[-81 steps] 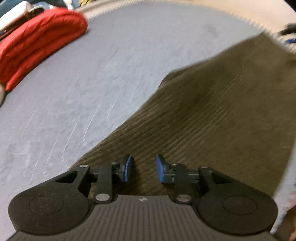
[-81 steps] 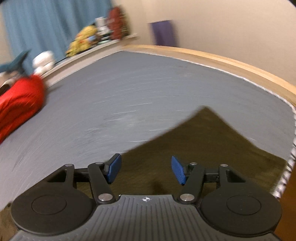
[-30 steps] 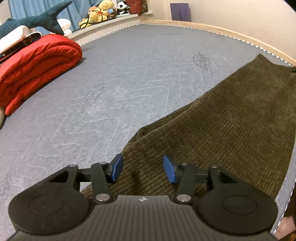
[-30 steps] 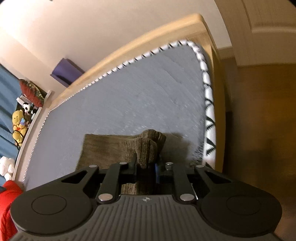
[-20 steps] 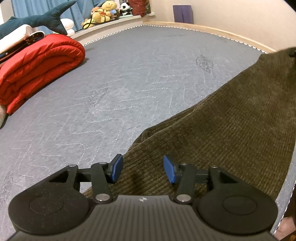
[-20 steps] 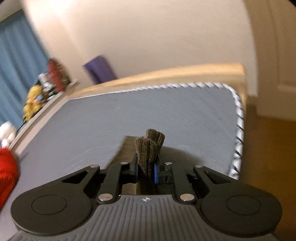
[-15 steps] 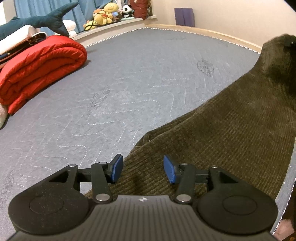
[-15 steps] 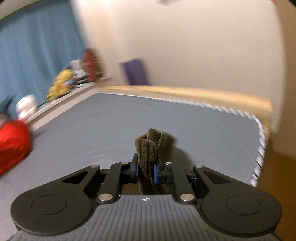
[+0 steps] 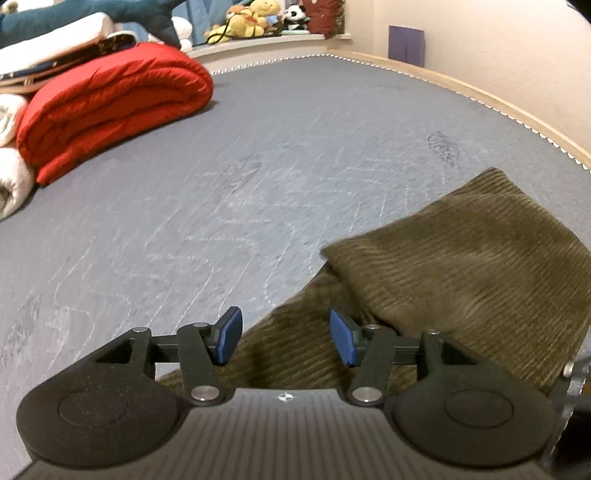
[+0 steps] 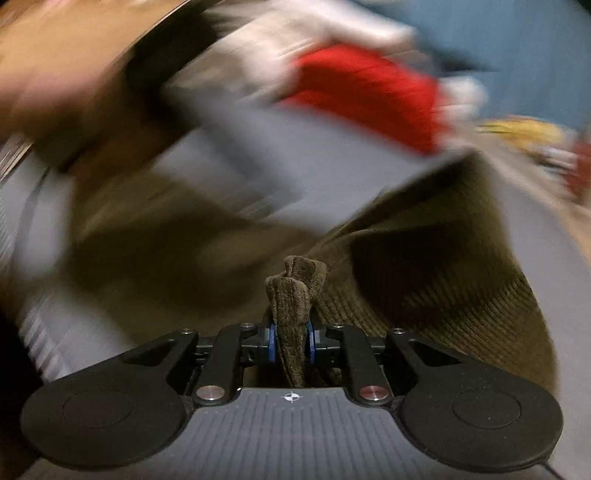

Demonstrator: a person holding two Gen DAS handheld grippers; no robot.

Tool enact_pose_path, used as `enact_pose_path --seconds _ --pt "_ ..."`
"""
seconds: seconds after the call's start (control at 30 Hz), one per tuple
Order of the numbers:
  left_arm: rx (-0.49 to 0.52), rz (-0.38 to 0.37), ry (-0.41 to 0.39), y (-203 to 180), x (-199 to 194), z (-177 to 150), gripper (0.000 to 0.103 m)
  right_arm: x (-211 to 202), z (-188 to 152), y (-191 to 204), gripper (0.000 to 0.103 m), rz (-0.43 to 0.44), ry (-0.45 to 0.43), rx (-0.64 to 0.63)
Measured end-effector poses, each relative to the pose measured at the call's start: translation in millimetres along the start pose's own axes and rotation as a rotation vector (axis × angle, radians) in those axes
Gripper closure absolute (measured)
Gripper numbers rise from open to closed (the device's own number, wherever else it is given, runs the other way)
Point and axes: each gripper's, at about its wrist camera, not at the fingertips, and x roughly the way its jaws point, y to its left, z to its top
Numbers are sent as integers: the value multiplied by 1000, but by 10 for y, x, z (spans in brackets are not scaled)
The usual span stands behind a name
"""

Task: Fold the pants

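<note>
Olive corduroy pants (image 9: 461,266) lie on the grey mattress (image 9: 258,166), their far end doubled over onto the part near me. My left gripper (image 9: 286,332) hovers over the near edge of the cloth. Its jaws are opening, and nothing is pinched between the blue pads (image 9: 231,334). In the blurred right wrist view, my right gripper (image 10: 291,343) has a bunched hem of the pants (image 10: 295,291) between its pads. These jaws are opening too, though the pads still touch the cloth. More corduroy (image 10: 424,280) drapes off to the right.
A rolled red quilt (image 9: 110,103) and white bedding (image 9: 11,177) lie at the back left of the mattress. Plush toys (image 9: 251,18) line a ledge behind it. The wooden bed frame (image 9: 498,99) curves along the right. A blurred hand (image 10: 55,85) shows at upper left.
My right gripper swung fast across the bed with the hem and rolled over, laying the pants' far end back over itself. My left gripper shifted a little and its jaws widened.
</note>
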Motion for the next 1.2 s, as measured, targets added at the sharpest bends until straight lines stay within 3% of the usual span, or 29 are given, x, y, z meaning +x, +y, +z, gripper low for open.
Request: enact_pose_path --seconds 0.03,0.1,0.27,0.37,0.6,0.67,0.77,0.87,0.97,1.03,1.1,1.2 --pt "-14 -5 3 35 -4 -13 45 24 -20 149 68 1 13 -69" --pt "-57 -35 7 119 -20 -29 45 -27 -36 243 65 -26 -14 -151" --pt "-170 -125 14 250 -26 -25 45 -224 48 -161 62 138 -54 77" --pt "-167 -138 16 207 -8 14 45 -265 37 -318 62 132 -68 134" --pt "-145 -130 15 94 74 89 45 42 42 -180 62 84 -33 54" --pt "-149 -124 12 94 75 101 45 107 52 -130 66 85 -34 25" --pt "-154 -124 5 108 58 99 45 74 66 -140 88 129 -40 -8" --pt "-169 -122 2 159 43 89 45 -142 111 -235 90 184 -83 -19" --pt "-200 -142 10 215 64 79 45 -401 78 -240 91 267 -127 -123" --pt "-219 -165 26 226 105 73 45 -368 0 -210 91 310 -79 -164" --pt "-243 -202 47 218 155 69 45 -291 -91 -143 90 300 -46 -190" --pt "-259 -264 82 172 233 87 43 -291 -56 -200 85 320 -58 -127"
